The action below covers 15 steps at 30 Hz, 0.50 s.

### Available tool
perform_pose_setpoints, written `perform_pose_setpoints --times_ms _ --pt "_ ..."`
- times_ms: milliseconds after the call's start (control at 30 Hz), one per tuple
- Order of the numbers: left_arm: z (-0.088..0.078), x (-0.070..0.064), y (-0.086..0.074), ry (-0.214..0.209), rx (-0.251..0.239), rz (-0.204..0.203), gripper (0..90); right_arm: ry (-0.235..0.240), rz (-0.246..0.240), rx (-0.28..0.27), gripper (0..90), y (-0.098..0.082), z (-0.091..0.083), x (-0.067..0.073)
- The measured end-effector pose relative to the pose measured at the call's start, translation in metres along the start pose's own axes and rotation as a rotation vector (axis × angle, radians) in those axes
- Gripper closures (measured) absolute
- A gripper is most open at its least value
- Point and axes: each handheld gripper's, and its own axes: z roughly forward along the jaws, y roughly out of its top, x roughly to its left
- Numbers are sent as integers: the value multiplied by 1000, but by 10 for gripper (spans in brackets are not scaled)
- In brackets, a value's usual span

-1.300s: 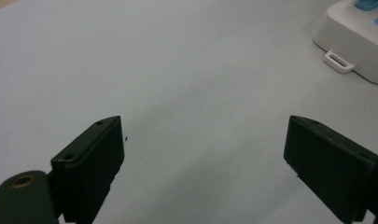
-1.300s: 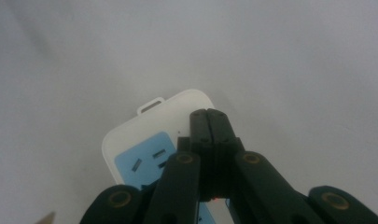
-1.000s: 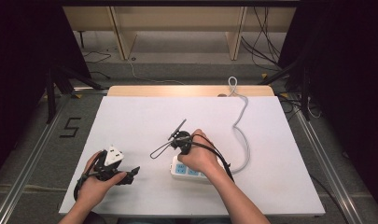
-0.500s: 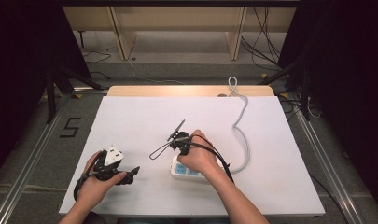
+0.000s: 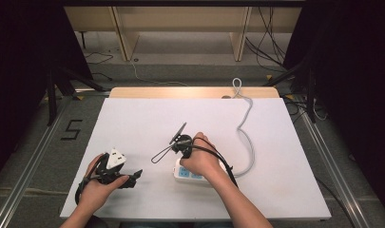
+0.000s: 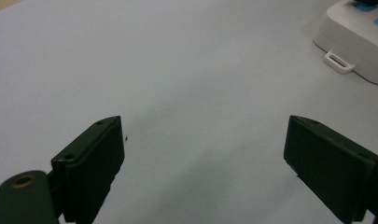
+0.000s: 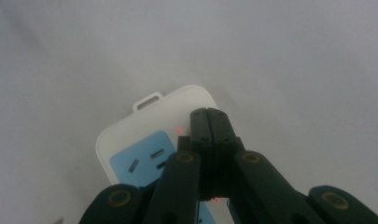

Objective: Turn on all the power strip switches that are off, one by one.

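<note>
Nothing has moved since the earlier frames: both hands sit where they were. Over the white power strip, which lies near the table's front edge, the right gripper has its jaws pressed together, tips at the strip's top face. Well apart, the left gripper rests with jaws spread wide and empty.

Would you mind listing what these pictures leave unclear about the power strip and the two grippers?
- Power strip: high view, the right hand covers most of it; right gripper view, the shut right gripper hides its middle.
- Strip in left gripper view: cut off by the top right edge.
- Left gripper: open; high view too small for jaw detail.
</note>
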Motion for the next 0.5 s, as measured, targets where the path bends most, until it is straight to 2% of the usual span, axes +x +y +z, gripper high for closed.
perform_pose_setpoints --times_ms 67,167,300,333,433,500 --pt "0 0 0 -1 -1 0 120 2 20 -3 900 0 0 0" --pt "0 0 0 -1 0 0 120 -7 7 -4 900 0 0 1" --pt "0 0 0 -3 -1 3 120 11 8 -16 900 -1 0 -2" --pt "0 1 0 -3 1 4 120 23 33 -20 900 -2 -1 -2" --pt "0 1 -1 -3 1 1 121 45 65 -56 900 -7 -3 -4" --pt "1 1 -1 -2 4 3 121 44 64 -70 900 -10 -4 -5"
